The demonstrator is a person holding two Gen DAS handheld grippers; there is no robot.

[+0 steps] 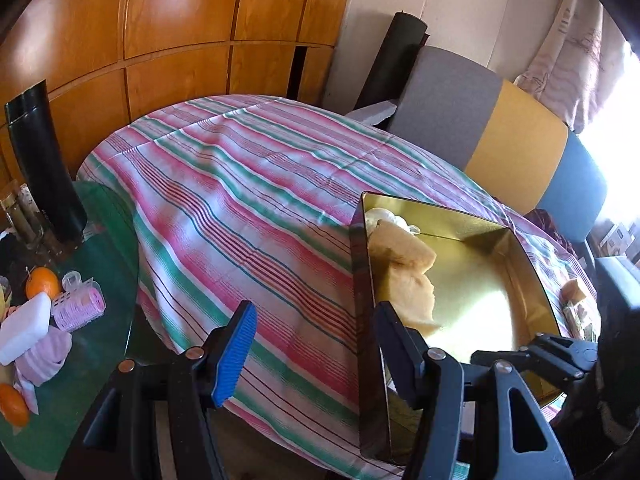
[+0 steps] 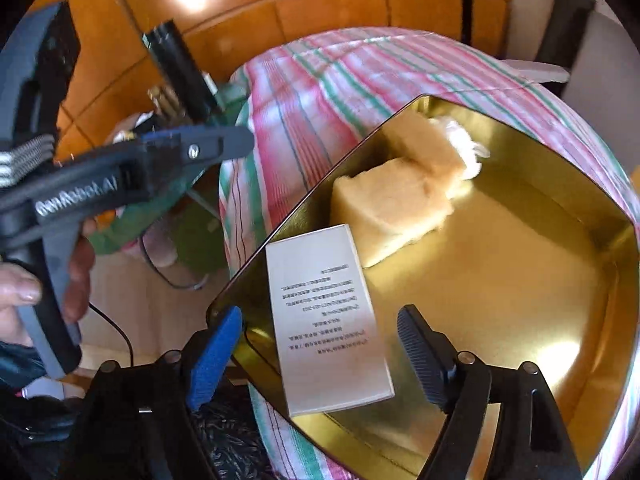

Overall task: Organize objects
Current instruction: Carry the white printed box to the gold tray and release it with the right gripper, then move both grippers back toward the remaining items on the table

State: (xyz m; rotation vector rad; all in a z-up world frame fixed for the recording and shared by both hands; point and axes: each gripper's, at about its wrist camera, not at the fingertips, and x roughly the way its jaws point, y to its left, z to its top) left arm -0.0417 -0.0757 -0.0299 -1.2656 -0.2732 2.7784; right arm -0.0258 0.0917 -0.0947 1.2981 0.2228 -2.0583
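Note:
A gold metal tin [image 2: 580, 184] sits open on the striped tablecloth; it also shows in the left wrist view [image 1: 532, 276]. Inside lie a pale yellow sponge block [image 2: 392, 204], a white tuft [image 2: 468, 140] and a white printed booklet [image 2: 328, 324] leaning on the near wall. My right gripper [image 2: 320, 356] is open over the tin's near corner, the booklet between its fingers but not pinched. My left gripper [image 1: 316, 344] is open beside the tin's left wall, its right finger [image 1: 400, 344] over the rim. The left gripper's body [image 2: 132, 168] shows at left in the right wrist view.
A green side table [image 1: 100, 280] at left holds oranges [image 1: 42, 282], pink hair rollers [image 1: 78, 310], a white sponge [image 1: 24, 328], pink cloth [image 1: 44, 356] and a tall black cylinder [image 1: 44, 164]. A grey, yellow and blue chair back [image 1: 500, 136] stands behind the table. Wooden cabinets [image 1: 180, 40] are behind.

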